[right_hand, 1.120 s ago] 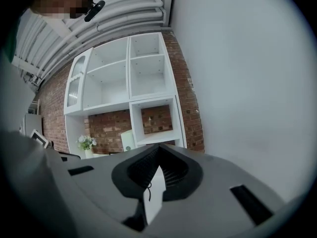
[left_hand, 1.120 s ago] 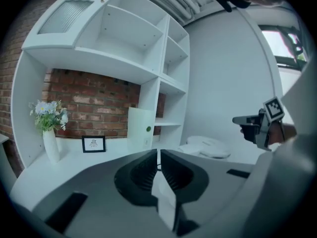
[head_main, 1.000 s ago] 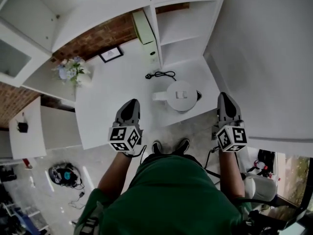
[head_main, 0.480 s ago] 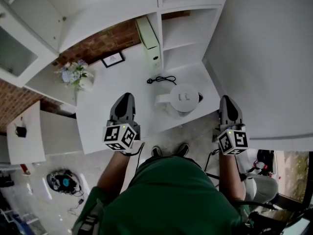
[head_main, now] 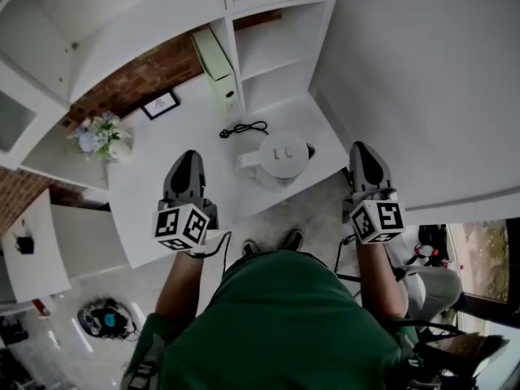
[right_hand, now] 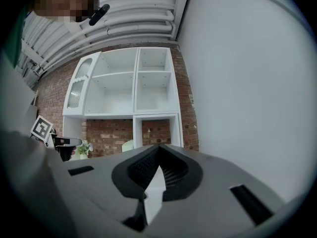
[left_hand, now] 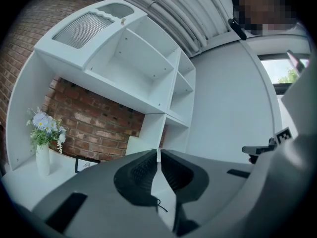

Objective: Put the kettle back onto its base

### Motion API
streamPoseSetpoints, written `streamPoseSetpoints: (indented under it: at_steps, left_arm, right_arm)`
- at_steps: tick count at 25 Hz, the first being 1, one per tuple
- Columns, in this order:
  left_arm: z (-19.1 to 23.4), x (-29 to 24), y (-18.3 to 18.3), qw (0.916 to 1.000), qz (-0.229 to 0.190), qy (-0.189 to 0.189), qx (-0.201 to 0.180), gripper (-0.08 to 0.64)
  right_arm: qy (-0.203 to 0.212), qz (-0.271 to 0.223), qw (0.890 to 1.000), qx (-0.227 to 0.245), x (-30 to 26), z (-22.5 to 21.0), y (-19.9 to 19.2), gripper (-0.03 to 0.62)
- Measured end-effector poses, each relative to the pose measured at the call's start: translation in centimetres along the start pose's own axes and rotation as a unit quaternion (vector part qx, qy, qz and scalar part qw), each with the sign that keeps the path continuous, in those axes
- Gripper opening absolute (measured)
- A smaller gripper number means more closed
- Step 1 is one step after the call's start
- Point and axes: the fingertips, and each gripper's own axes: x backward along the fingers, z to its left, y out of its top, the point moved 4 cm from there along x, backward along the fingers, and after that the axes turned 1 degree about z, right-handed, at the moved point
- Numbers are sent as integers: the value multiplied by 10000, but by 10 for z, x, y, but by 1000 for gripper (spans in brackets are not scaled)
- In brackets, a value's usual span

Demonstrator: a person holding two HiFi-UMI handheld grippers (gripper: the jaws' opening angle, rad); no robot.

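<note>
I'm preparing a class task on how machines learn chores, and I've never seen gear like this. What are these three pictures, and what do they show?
No robot here: a person in a green top holds a two-jaw gripper in each hand. The head view comes from a camera on the person's head, looking steeply down at the left gripper and right gripper, each with a marker cube. The other two pictures come from cameras riding on the grippers, looking along their jaws toward white shelves and a brick wall. On the white counter are a white kettle, a black cord, a picture frame and a vase of flowers. Both grippers are shut and hold nothing. Whether the kettle sits on its base I cannot tell.
</note>
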Motion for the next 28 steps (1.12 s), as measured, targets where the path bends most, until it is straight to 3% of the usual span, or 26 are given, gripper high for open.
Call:
streamPoseSetpoints:
  at_steps: [28]
  left_arm:
    - [-7, -11, -16, 9997, 166, 187, 3, 38]
  right_arm:
    - [165, 54, 9998, -5, -13, -19, -4, 20]
